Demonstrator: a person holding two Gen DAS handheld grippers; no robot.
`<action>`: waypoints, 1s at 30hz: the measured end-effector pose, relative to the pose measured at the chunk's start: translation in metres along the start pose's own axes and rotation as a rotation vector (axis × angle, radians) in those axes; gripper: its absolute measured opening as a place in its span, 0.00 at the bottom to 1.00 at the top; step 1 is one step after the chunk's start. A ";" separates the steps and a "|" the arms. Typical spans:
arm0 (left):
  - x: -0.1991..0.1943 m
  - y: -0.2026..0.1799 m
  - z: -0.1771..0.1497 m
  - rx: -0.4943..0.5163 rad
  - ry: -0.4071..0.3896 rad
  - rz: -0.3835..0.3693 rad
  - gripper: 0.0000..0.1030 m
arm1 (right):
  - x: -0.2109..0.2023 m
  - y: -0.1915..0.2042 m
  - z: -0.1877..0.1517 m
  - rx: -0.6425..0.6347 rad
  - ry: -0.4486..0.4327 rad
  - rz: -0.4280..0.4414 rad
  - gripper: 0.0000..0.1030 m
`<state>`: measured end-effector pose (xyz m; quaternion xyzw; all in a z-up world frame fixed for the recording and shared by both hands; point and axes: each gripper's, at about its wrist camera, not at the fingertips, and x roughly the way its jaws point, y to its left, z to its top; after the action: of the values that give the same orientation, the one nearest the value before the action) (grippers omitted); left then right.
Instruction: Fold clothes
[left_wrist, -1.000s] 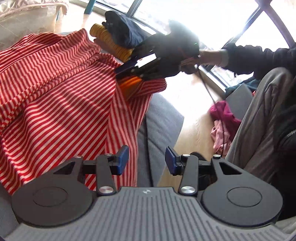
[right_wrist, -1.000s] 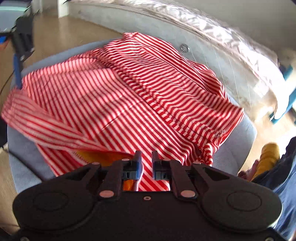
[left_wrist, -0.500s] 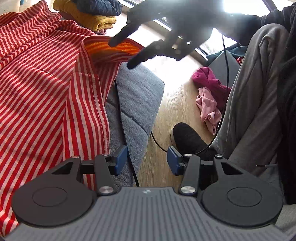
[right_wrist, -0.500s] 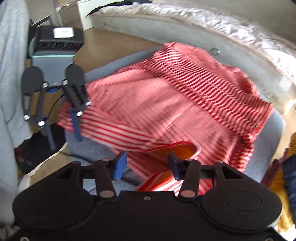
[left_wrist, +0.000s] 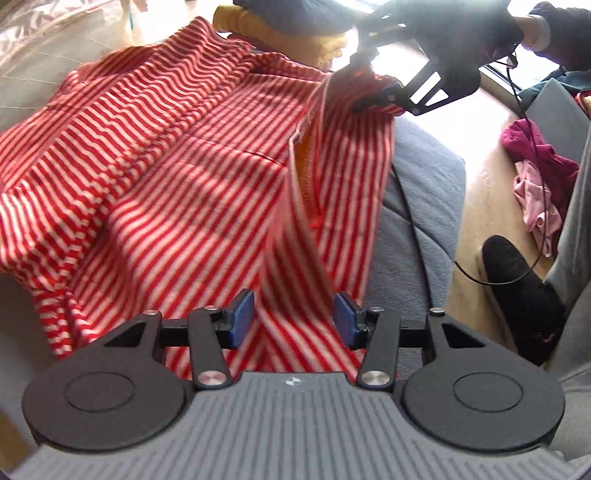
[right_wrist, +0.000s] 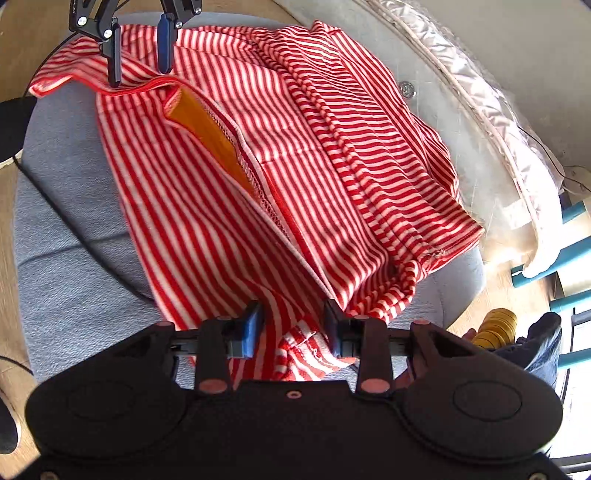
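A red-and-white striped garment (right_wrist: 332, 147) lies spread over a round grey cushion (right_wrist: 74, 258), with an orange inner side (right_wrist: 210, 136) showing at a turned-back hem. My right gripper (right_wrist: 291, 328) is open at the near edge, and bunched striped fabric sits between its blue pads (right_wrist: 251, 328). My left gripper (left_wrist: 293, 319) is open too, low over the opposite hem with a fold of the garment (left_wrist: 184, 184) running between its fingers. Each gripper shows in the other's view: the left gripper (right_wrist: 138, 55) at the far hem, the right gripper (left_wrist: 384, 77) at the far corner.
Folded yellow and navy clothes (left_wrist: 295, 33) are stacked beyond the cushion. Pink and magenta clothes (left_wrist: 535, 184) lie on the wooden floor by a person's black-socked foot (left_wrist: 517, 288) and grey trouser leg. A black cable (right_wrist: 74, 229) crosses the cushion. A plastic-covered mattress (right_wrist: 480, 92) borders the far side.
The right gripper went from shut to open and dropped to the garment's near edge. The left gripper swung from over the floor back onto the striped fabric, staying open.
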<state>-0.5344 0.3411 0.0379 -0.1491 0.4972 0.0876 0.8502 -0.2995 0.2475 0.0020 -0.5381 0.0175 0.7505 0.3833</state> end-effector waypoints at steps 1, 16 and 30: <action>-0.003 0.006 0.002 -0.003 -0.007 0.034 0.52 | 0.001 -0.005 0.000 -0.001 -0.001 -0.026 0.38; -0.036 0.005 0.007 -0.057 -0.073 0.058 0.52 | -0.015 0.046 0.062 -0.279 -0.351 0.170 0.67; -0.087 0.012 -0.018 -0.193 -0.110 -0.014 0.54 | 0.069 -0.007 0.143 0.012 -0.375 0.286 0.63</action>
<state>-0.5957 0.3460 0.1037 -0.2286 0.4379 0.1371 0.8586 -0.4176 0.3533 0.0083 -0.3788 0.0266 0.8839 0.2729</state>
